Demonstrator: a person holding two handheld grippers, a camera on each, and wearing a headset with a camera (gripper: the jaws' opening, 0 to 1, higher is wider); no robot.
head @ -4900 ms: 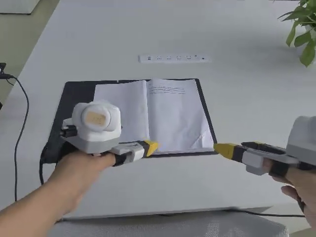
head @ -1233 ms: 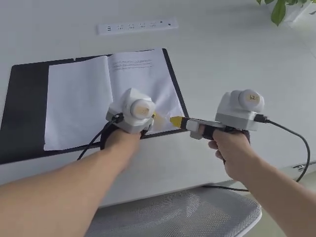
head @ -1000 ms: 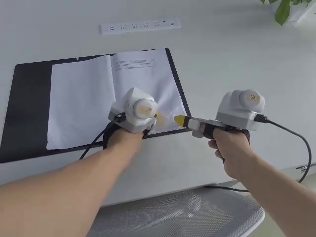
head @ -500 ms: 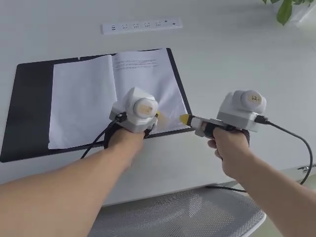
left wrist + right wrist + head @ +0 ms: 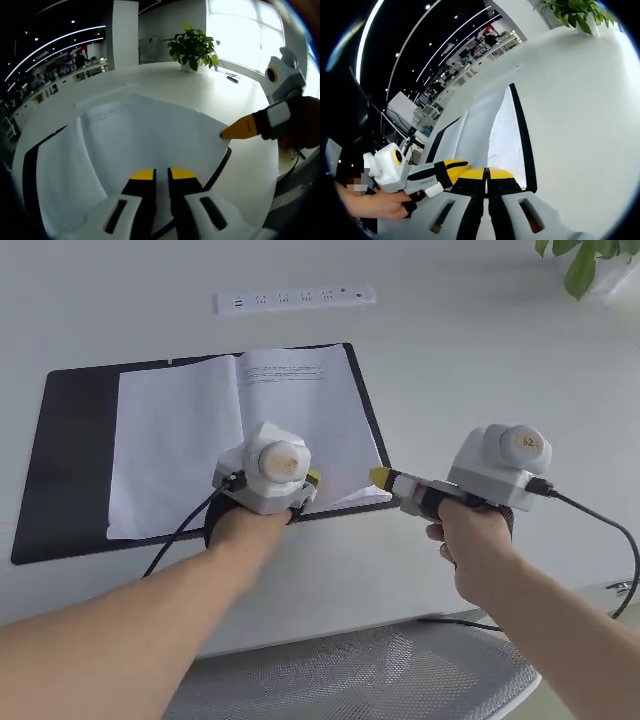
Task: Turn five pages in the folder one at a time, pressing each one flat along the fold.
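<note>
Open flat on the tabletop, the folder has a right page that looks light and limp — best pinched at its near outer corner, where the right tongs sit closed, the left tongs narrowed and empty nearby.

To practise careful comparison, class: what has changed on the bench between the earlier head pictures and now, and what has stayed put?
The left tool moved from the near edge of the open black folder, by the fold, to over its white right-hand page. The right tool came in from the right to that page's near corner. No page has turned; the long white power strip stayed put.
</note>
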